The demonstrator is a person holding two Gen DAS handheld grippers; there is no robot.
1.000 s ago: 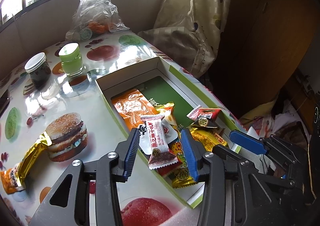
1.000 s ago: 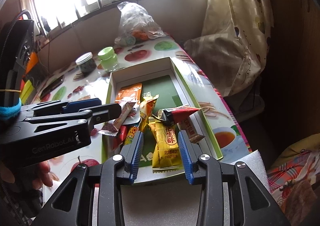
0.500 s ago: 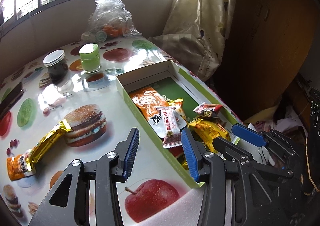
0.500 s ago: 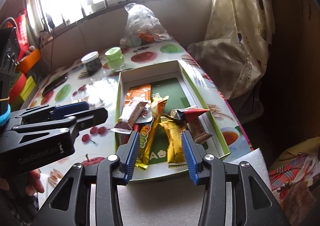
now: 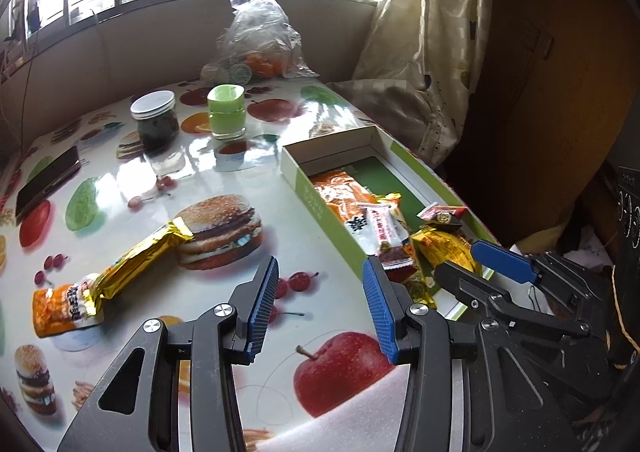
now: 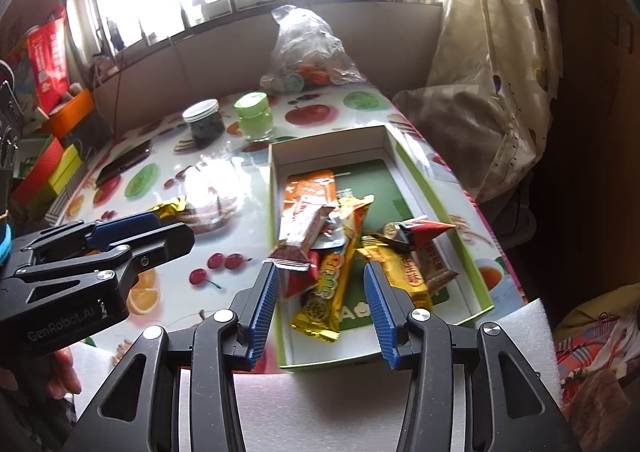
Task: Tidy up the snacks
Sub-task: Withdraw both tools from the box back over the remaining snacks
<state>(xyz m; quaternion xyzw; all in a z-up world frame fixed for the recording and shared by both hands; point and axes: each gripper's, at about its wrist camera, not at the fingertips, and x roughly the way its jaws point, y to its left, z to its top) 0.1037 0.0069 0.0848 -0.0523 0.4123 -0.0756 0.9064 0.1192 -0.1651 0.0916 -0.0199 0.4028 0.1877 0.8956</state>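
Note:
An open green and white box [image 6: 328, 149] lies on the fruit-print table and holds several snacks: an orange packet [image 6: 308, 187], a white and red bar [image 6: 304, 232], a yellow packet [image 6: 404, 272] and a red cone-shaped wrapper [image 6: 424, 230]. My right gripper [image 6: 320, 276] hovers open above the box's near end, gripping nothing. My left gripper [image 5: 320, 272] is open over bare table just left of the box [image 5: 316, 203], also with nothing in it. A gold packet with an orange end [image 5: 132, 264] lies loose on the table, to the left of the left gripper.
A dark jar [image 5: 154, 119], a green jar [image 5: 226, 111] and a plastic bag [image 5: 256, 47] stand at the far side. A phone [image 5: 46, 179] lies at the far left. White foam [image 6: 320, 404] covers the near edge. A curtain hangs to the right.
My left gripper has swung left, from over the box's snacks to over the table. My right gripper has drawn back a little and its jaws stand wider.

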